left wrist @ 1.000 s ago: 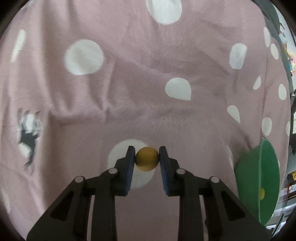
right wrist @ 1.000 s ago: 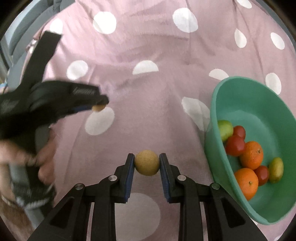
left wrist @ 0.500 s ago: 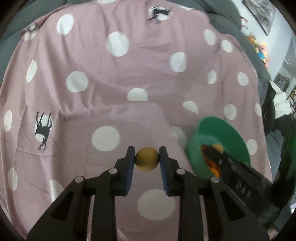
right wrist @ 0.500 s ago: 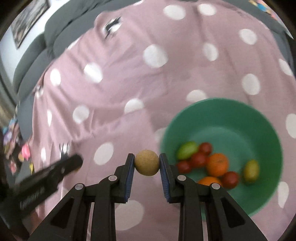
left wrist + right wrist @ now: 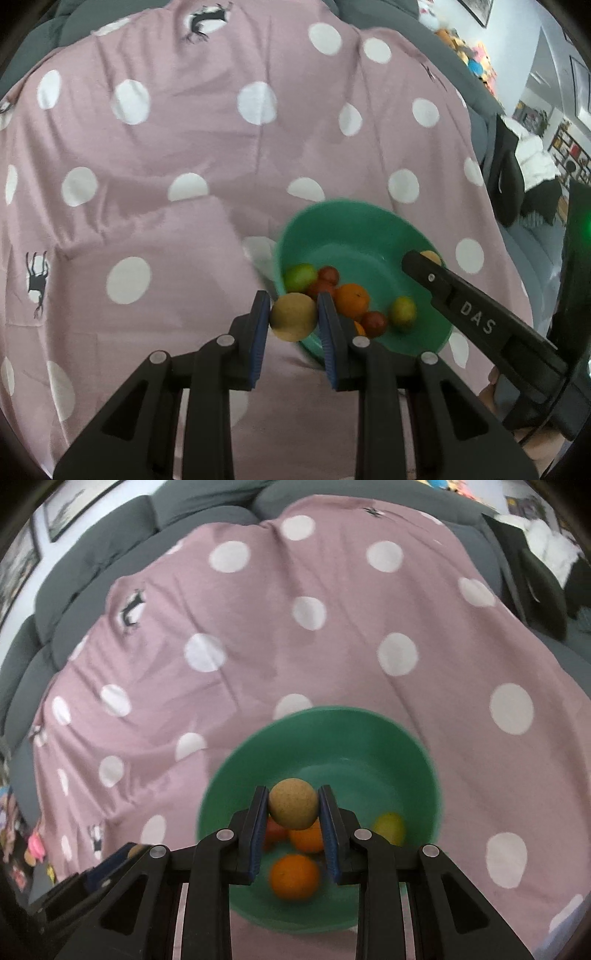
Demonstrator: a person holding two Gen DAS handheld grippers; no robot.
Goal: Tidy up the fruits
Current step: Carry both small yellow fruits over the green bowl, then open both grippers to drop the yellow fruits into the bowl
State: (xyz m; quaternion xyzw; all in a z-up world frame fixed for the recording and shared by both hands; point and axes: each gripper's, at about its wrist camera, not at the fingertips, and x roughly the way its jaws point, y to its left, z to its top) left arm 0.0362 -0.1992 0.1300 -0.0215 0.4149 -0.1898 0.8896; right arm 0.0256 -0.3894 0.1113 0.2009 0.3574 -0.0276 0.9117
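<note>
Both claws grip fruit near bowl (image 5: 432, 775) rim.

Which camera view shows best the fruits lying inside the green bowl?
The left wrist view: the fruits in the green bowl lie mostly uncovered. In the right wrist view, the right gripper and its held ball hide several.

cloth (image 5: 184, 229): soft, creased fabric | bowl (image 5: 332, 738): smooth plastic | fingers (image 5: 258, 332): ribbed pads
</note>
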